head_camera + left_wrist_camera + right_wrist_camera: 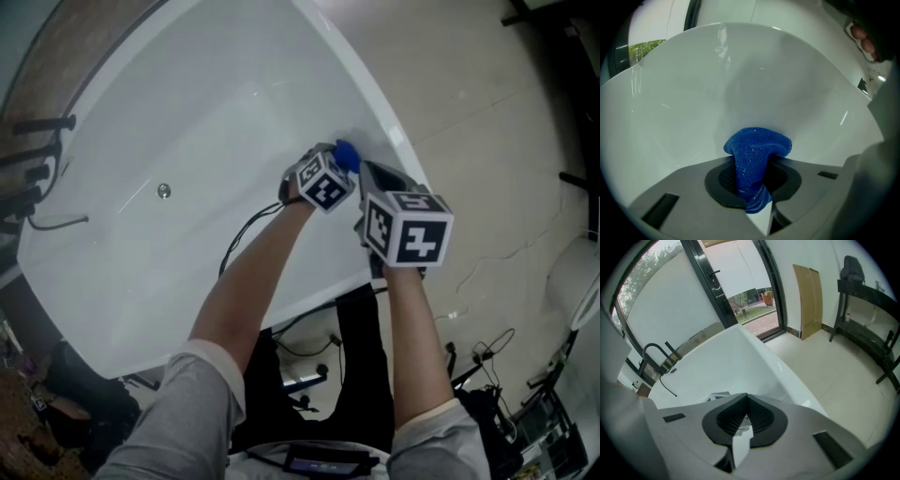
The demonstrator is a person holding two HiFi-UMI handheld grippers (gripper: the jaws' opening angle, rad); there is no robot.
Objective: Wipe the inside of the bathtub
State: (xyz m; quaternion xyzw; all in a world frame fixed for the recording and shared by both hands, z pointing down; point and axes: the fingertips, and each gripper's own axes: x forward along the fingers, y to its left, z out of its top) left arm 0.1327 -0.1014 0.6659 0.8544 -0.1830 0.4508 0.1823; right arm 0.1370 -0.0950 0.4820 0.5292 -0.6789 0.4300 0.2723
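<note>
Standing on a beige tiled floor [487,94] beside a glass door [740,282], white bathtub [187,112]; blue cloth [757,150], pinched in the left claw [754,169], lies against its inner wall near the rim; right claw [746,401] closed, empty.

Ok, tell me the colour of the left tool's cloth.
The textured cloth is blue; best in left gripper view.

Head view: cloth [346,155] mostly hidden behind left tool's [336,167] marker cube, only blue tip visible. Right tool's [373,178] jaws covered by own cube in same view. Bathtub [187,122] cut off at top edge. Cloth-to-wall contact: cannot tell.
</note>
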